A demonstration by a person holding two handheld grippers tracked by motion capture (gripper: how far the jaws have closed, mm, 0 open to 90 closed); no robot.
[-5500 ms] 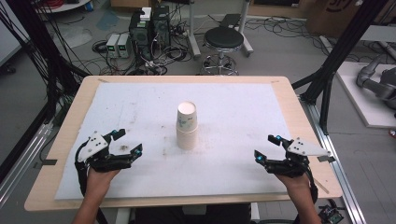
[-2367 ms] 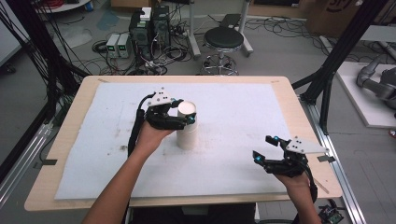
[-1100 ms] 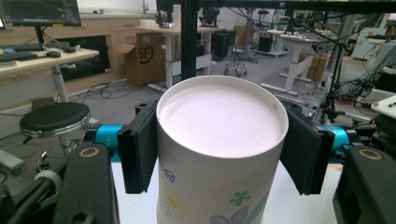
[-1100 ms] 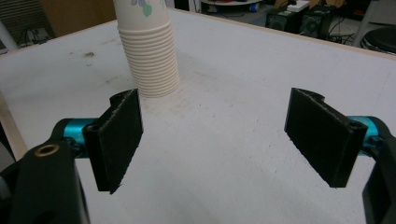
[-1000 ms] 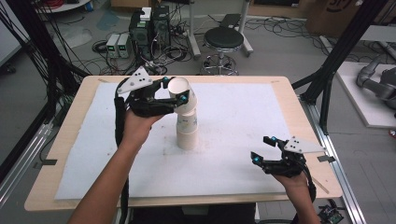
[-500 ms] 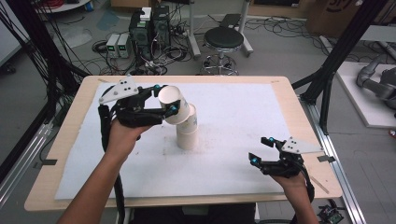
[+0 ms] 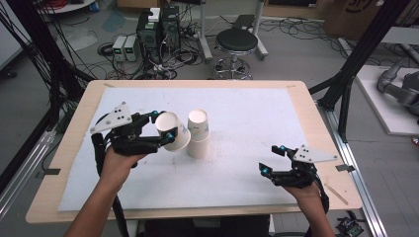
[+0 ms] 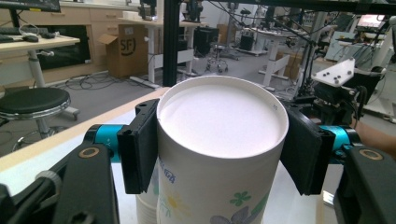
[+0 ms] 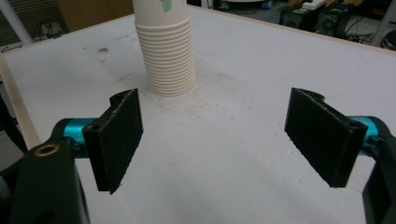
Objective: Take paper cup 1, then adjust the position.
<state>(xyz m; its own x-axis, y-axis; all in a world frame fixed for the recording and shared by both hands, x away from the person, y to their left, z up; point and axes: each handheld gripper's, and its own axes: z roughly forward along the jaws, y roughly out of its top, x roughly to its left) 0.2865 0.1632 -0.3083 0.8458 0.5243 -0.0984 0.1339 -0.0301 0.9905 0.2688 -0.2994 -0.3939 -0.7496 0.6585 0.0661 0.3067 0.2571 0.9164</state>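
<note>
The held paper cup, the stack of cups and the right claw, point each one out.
held paper cup (image 7: 174,132), high view, its side wall.
stack of cups (image 7: 198,140), high view, its side.
right claw (image 7: 271,159), high view, midway between its fingertips.

A wooden table (image 7: 316,116) carries a white mat (image 7: 257,123), faintly smudged, covering most of its top. On the floor behind it stands a black round stool (image 7: 237,42) on a chrome base. Left of the stool, computer cases (image 7: 158,24) and small grey boxes (image 7: 124,48) sit among tangled cables (image 7: 163,59). Black frame struts (image 7: 363,47) rise at the right, beside a cardboard box (image 7: 353,10).
</note>
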